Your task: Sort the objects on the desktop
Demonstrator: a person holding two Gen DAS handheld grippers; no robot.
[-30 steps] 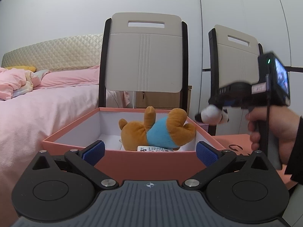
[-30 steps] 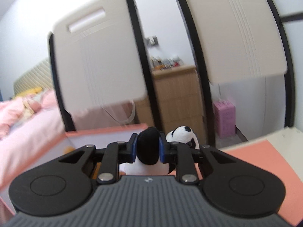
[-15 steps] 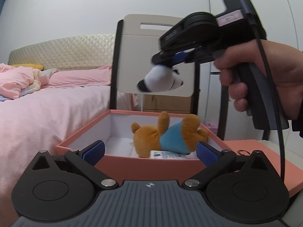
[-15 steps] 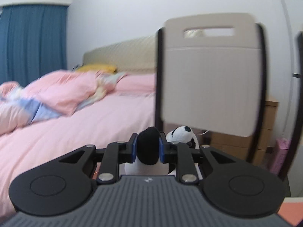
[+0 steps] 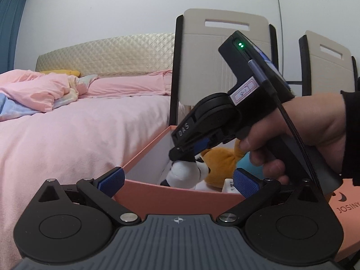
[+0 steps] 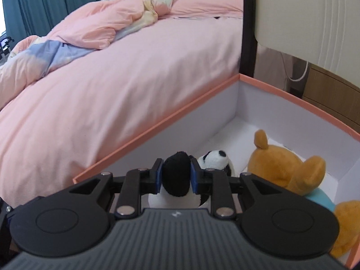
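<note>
Bedroom setup here: a bed with pink sheets and a rumpled pink duvet, plus a quilted beige headboard against a plain white wall. There are 2 chairs with beige backs and black frames next to the bed. Teal curtains hang on the far side, and a wooden cabinet sits behind the chair.

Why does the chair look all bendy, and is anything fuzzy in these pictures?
Left wrist view: the fisheye lens bows the chair and darkens the corners; the picture is sharp, lit softly, with no glare. Right wrist view: the chair edge is a little smeared, while the panda in the right hand-held gripper and the bear look clear.
</note>
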